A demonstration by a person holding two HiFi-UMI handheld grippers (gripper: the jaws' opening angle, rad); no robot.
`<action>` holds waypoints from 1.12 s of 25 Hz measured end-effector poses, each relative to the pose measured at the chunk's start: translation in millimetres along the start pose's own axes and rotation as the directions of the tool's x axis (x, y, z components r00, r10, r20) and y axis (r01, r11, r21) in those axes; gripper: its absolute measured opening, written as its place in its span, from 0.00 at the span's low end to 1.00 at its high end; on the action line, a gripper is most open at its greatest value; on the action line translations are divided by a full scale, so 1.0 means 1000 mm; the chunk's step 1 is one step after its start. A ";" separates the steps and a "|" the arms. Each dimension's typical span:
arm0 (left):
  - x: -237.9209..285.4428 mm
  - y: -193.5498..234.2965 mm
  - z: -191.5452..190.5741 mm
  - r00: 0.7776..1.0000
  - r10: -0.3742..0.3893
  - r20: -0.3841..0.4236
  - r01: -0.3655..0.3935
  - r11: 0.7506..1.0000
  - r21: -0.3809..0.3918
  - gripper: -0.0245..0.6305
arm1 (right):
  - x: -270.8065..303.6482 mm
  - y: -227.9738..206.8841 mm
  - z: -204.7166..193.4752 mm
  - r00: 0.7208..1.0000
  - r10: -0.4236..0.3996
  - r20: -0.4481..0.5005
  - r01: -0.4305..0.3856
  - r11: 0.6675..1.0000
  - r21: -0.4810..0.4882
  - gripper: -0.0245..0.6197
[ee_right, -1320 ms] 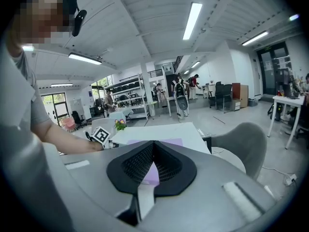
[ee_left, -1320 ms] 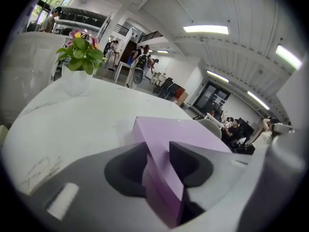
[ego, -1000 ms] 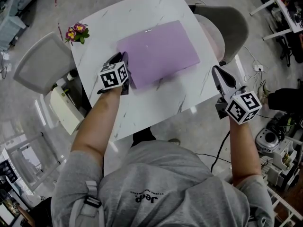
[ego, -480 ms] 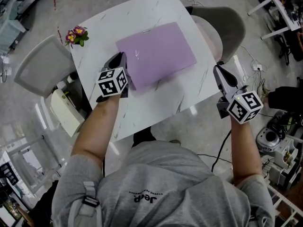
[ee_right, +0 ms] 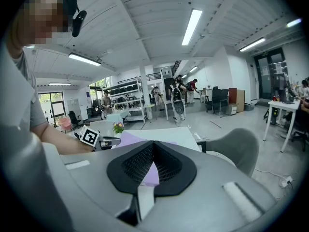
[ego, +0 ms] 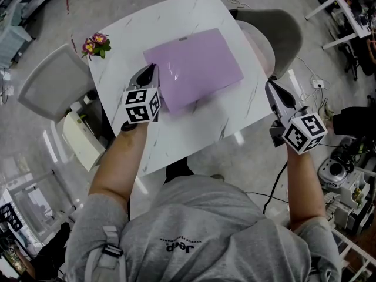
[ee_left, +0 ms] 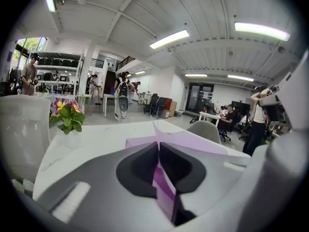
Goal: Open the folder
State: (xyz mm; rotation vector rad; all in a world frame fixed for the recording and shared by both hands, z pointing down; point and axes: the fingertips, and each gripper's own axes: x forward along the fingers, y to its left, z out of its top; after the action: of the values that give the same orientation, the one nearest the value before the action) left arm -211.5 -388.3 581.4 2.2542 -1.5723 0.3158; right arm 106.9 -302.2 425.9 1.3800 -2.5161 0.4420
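Left gripper view: jaws of the left gripper point(ee_left: 158, 153) have just clamped the cover edge of the flat lilac plastic folder point(ee_left: 193, 140) — it stands slightly raised, so opening can start.

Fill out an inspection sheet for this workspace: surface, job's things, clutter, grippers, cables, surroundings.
Surface: white marble table.
Job's things: purple folder lying on the table, its cover edge raised at the left side.
Clutter: flower pot at the far-left corner.
Grippers: left gripper has just been closing, now shut on the folder's cover; right gripper shut, empty, off the table's right edge.
Cables: white lead on the floor, right.
Surroundings: grey chair at left, second chair far right.
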 end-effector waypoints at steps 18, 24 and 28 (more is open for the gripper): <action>-0.008 0.002 -0.004 1.000 0.003 -0.004 -0.003 0.991 0.130 0.15 | 0.023 -0.003 -0.023 0.996 0.009 -0.088 -0.009 1.000 -0.004 0.04; -0.007 0.008 -0.014 1.000 -0.007 -0.023 0.010 0.995 0.100 0.15 | 0.074 -0.039 -0.085 0.967 -0.006 -0.256 0.020 0.999 0.050 0.04; -0.003 0.012 -0.020 0.999 -0.014 -0.031 0.017 0.996 0.083 0.15 | 0.128 -0.062 -0.092 0.955 0.002 -0.297 0.022 0.997 0.078 0.04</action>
State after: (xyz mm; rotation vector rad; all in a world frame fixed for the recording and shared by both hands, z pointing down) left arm -223.3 -381.0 600.7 2.3115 -1.5525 0.4172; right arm 98.3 -399.0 564.3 1.2461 -2.2684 0.7004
